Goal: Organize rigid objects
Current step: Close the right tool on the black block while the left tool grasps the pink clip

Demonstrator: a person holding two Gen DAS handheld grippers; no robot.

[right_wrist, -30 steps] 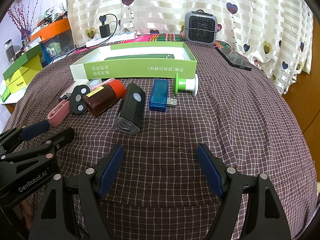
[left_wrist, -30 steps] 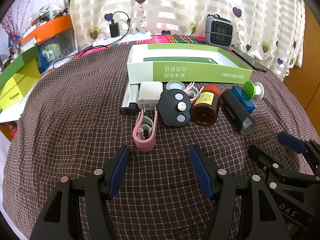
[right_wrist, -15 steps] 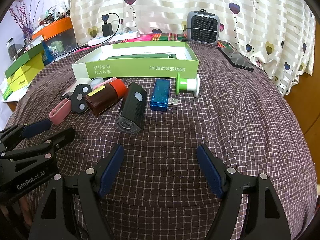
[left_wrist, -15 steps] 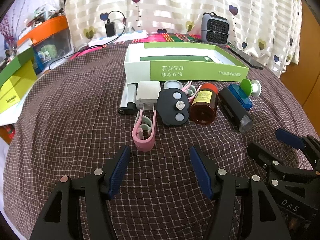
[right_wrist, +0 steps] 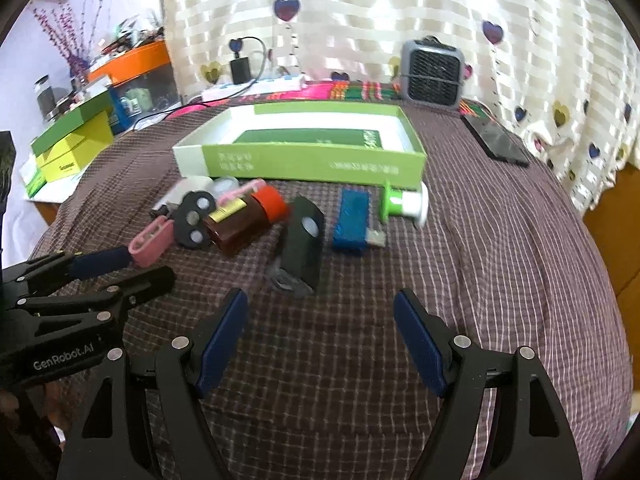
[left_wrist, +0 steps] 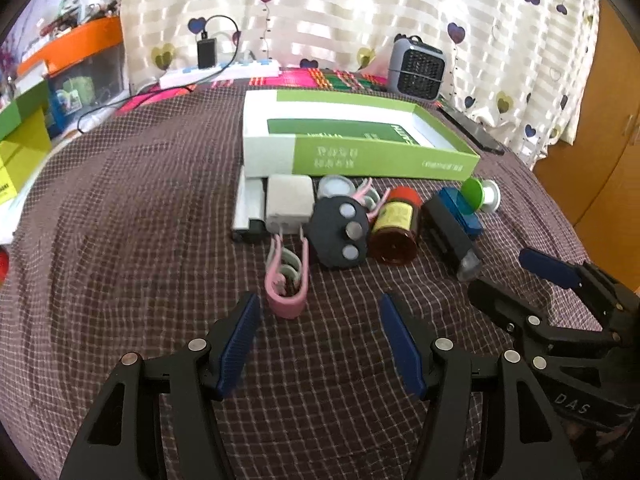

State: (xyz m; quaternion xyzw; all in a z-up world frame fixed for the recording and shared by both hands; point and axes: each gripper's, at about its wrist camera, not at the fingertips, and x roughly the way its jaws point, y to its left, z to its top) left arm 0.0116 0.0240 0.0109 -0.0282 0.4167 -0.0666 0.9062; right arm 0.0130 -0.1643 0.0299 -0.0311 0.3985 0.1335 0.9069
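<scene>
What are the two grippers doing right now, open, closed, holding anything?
Left gripper: open, holding nothing, above the cloth near the pink clip.
Right gripper: open, holding nothing, just short of the black flashlight.

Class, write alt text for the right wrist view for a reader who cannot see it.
The open right gripper hovers over a checked maroon tablecloth, facing a row of small items: black rectangular device, blue USB stick, brown red-capped bottle. Behind them lies an open green and white box.
</scene>
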